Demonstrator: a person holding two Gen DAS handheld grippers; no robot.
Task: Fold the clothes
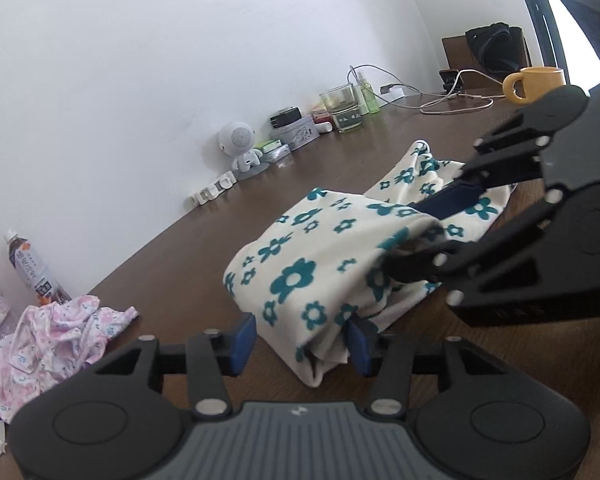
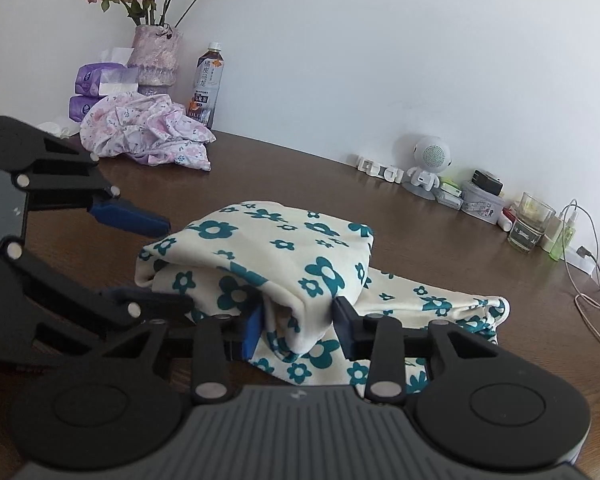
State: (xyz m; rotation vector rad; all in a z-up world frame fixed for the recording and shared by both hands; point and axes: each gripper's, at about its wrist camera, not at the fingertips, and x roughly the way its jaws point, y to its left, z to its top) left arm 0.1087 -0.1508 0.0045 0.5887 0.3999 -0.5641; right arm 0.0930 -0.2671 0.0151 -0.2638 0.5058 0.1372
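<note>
Left wrist view: left gripper [image 1: 300, 344] spread wide, cream cloth with teal flowers [image 1: 300, 264] poking between its blue pads on the dark brown wooden table [image 1: 172, 248], crumpled pink floral garment [image 1: 56, 340] waiting aside. Right wrist view: right gripper [image 2: 298, 326] also spread, straddling the doubled-over flap [image 2: 292, 256]. Risk: unpinched, that bulging fold could slump open if nudged

Left hand-held gripper [image 1: 300, 344] jaws parted, right hand-held gripper [image 2: 300, 330] likewise
</note>
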